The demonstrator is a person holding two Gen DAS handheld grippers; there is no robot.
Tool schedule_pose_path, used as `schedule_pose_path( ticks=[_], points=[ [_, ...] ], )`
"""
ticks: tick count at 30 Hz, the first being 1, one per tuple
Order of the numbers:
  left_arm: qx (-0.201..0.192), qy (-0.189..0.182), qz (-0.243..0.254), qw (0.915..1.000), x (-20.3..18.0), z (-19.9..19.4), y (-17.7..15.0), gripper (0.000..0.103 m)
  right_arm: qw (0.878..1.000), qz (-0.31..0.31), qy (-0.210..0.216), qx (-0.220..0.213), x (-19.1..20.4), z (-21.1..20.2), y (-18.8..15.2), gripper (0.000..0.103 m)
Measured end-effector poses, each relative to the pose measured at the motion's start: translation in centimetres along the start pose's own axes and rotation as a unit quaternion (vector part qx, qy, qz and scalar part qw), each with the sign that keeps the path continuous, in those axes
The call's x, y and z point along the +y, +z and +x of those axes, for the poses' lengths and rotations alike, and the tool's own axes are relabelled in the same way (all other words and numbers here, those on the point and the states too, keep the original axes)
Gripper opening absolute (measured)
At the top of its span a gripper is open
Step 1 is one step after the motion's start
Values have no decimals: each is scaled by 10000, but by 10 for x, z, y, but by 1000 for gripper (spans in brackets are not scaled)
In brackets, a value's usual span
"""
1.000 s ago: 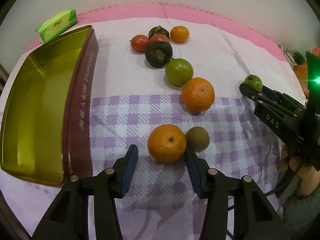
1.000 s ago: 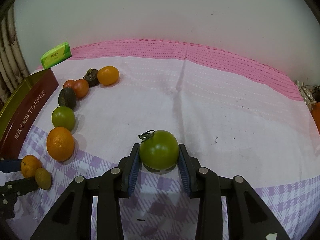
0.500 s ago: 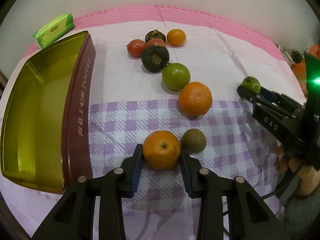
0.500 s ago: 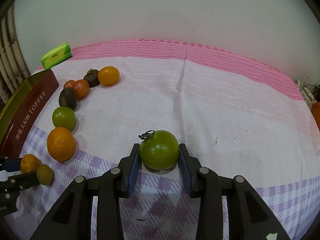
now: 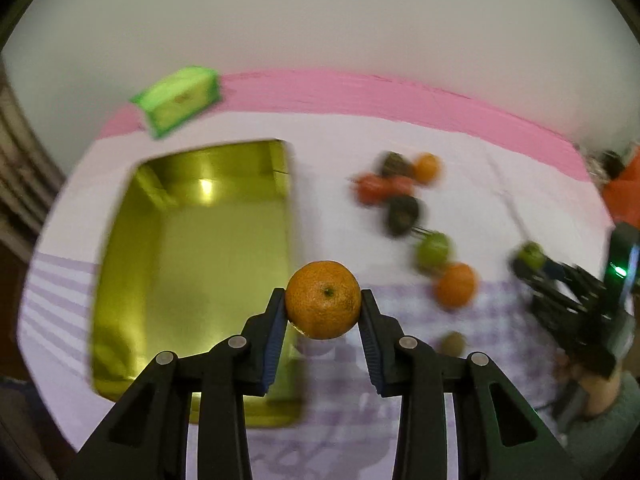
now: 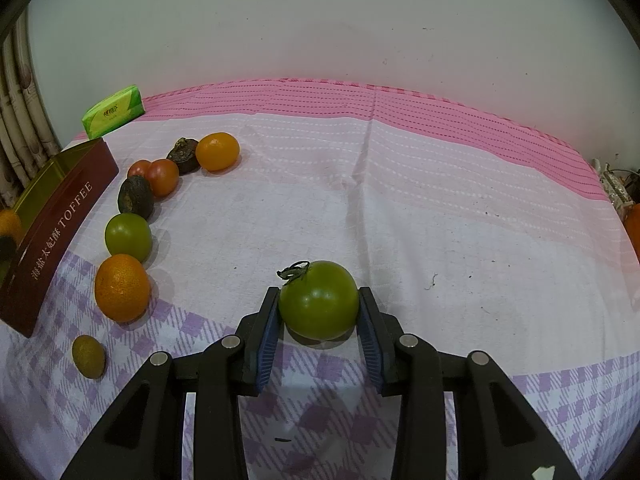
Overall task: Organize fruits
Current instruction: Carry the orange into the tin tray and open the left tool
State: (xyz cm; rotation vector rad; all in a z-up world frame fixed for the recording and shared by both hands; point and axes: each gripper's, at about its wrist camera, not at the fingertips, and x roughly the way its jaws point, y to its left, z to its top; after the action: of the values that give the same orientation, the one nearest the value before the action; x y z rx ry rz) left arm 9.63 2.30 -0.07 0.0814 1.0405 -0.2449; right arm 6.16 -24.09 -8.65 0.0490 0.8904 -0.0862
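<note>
My left gripper [image 5: 323,314] is shut on an orange [image 5: 323,300] and holds it in the air above the right rim of the gold tin tray [image 5: 192,272]. My right gripper [image 6: 319,312] is shut on a green tomato [image 6: 318,300] that rests on the cloth. A row of fruit lies on the cloth: a big orange [image 6: 122,288], a green tomato [image 6: 128,237], a dark fruit [image 6: 135,196], red tomatoes [image 6: 162,176], a small orange [image 6: 217,151] and a kiwi [image 6: 88,356]. The right gripper also shows in the left wrist view [image 5: 532,258].
The tin's dark red wall [image 6: 56,236] reads TOFFEE and stands at the left of the cloth. A green tissue pack [image 6: 113,111] lies at the back left by the wall. An orange thing [image 6: 634,228] sits at the far right edge.
My left gripper closed on the orange, lifted it off the cloth and swung left toward the tin. The right gripper stayed still on the green tomato.
</note>
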Motion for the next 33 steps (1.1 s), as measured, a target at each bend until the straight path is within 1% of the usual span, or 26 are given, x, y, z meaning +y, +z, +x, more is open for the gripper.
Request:
schedule_pose_path(
  ticks=[3, 4, 6, 8, 11, 14, 17, 22, 30, 33],
  points=[
    [45, 382, -83, 9992, 33, 6, 4, 36, 10000, -1, -2, -2, 0, 0, 0, 35],
    [100, 524, -107, 9985, 46, 10, 4, 36, 10000, 0, -1, -2, 0, 0, 0, 35],
    [239, 691, -146, 9972, 63, 18, 2, 36, 10000, 0, -3, -3, 0, 0, 0, 35],
    [494, 742, -196, 9958, 81, 30, -3, 37, 10000, 0, -3, -5, 0, 0, 0, 35],
    [753, 809, -250, 9936, 99, 45, -10, 37, 10000, -2, -6, -6, 0, 0, 0, 35],
    [911, 814, -324, 9920, 111, 53, -18, 37, 10000, 2, -11, -11, 0, 0, 0, 35],
    [989, 763, -382, 9914, 115, 58, -22, 37, 10000, 3, -11, -13, 0, 0, 0, 35],
    [962, 770, -278, 9920, 113, 60, -23, 39, 10000, 4, -12, -16, 0, 0, 0, 35],
    [967, 767, -286, 9919, 116, 59, -23, 39, 10000, 8, -11, -17, 0, 0, 0, 35],
    [976, 846, -261, 9913, 113, 61, -23, 42, 10000, 3, -14, -18, 0, 0, 0, 35]
  ],
)
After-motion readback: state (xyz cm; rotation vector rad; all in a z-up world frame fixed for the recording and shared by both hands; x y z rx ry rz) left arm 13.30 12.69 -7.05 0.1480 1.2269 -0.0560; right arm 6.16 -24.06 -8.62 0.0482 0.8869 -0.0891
